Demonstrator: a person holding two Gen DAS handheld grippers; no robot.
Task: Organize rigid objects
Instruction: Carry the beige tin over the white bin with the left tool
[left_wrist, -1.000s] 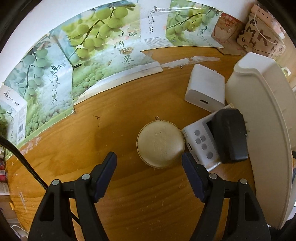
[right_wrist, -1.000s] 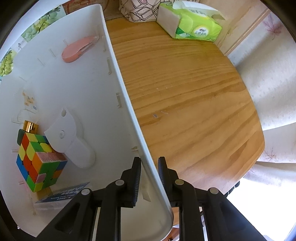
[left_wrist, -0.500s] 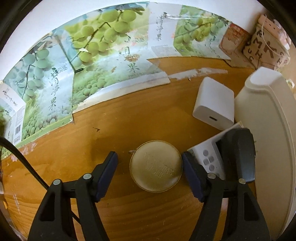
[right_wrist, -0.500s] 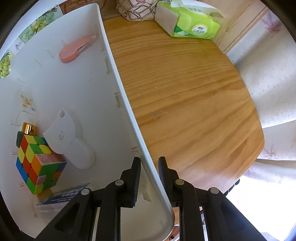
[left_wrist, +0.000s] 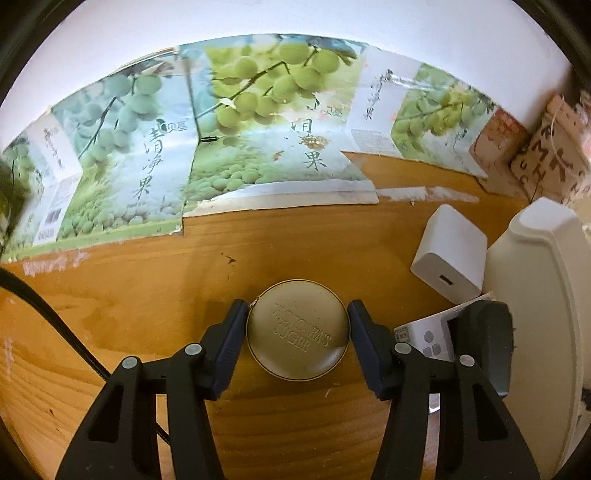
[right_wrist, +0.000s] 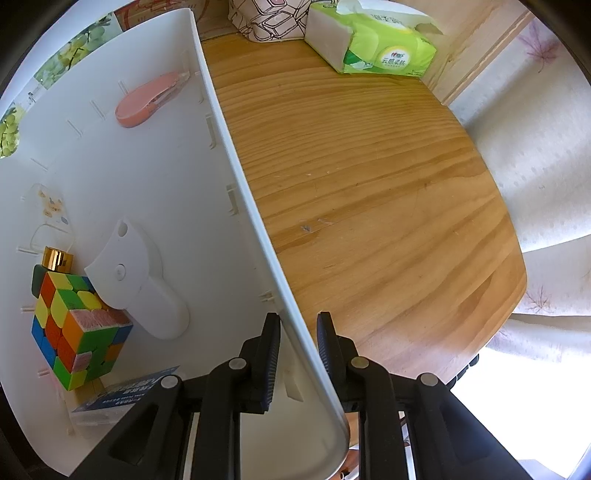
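Left wrist: left gripper (left_wrist: 297, 325) closing round one gold tin (left_wrist: 297, 329); right gripper (right_wrist: 298, 332) clamps one bin wall (right_wrist: 236, 177)

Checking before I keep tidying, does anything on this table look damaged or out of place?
Yes. The wooden table has whitish scraped patches along the edge of the grape-print cardboard, as if the finish had peeled. A calculator lies partly under a dark block, askew beside the white bin.

Two close wrist fisheyes, left slanting down at the table (left_wrist: 129, 302), right straight down; shared white bin (right_wrist: 236, 192).
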